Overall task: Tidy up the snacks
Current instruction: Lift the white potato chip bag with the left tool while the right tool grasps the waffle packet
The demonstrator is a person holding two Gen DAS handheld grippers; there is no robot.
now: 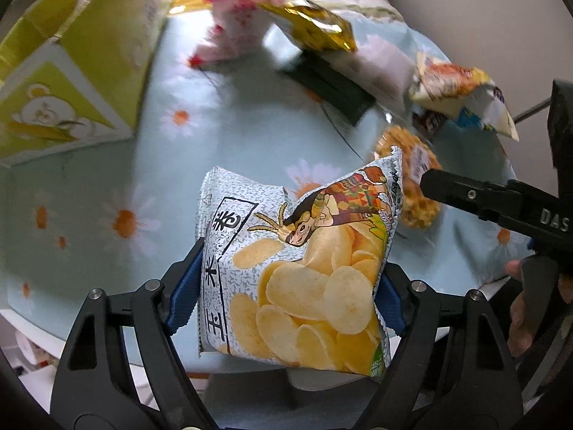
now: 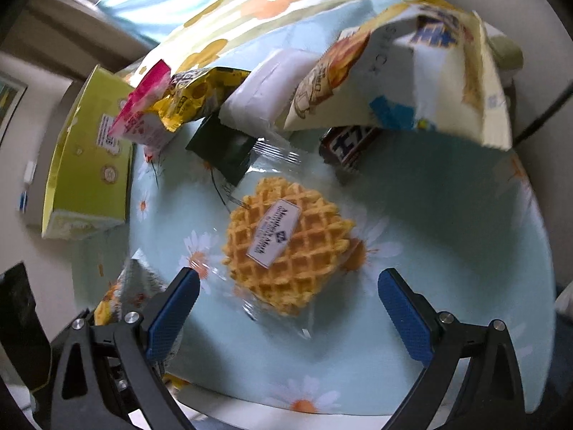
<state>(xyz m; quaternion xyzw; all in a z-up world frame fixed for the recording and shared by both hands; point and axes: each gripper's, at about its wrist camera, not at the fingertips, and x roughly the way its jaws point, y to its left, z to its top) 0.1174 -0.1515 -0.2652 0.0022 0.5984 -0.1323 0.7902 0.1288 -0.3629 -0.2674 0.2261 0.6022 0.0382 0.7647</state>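
**Left tool holds chip bag; right tool open over waffle**

Left wrist view: my left tool [image 1: 286, 297] is clamped on a grey-speckled foil bag printed with yellow potato chips [image 1: 301, 268]. Both blue pads press its sides, and the bag fills the lower centre of the frame, above the pale blue daisy-print cloth covering the surface [image 1: 107, 186]. A yellow-green cardboard box with a bear print [image 1: 71, 82] stands at upper left. A pink-and-white packet [image 1: 240, 21] and a gold foil packet [image 1: 315, 28] lie at top centre, blurred. The right tool's black finger enters from the right edge.

Right wrist view: my right tool [image 2: 288, 308] is spread wide with nothing between the pads. A round golden waffle in clear wrap with a white label [image 2: 286, 240] lies on the cloth at frame centre, just beyond the fingertips. A large cream snack bag [image 2: 412, 82] sits at upper right, with a dark wrapped bar [image 2: 347, 147] partly under it.
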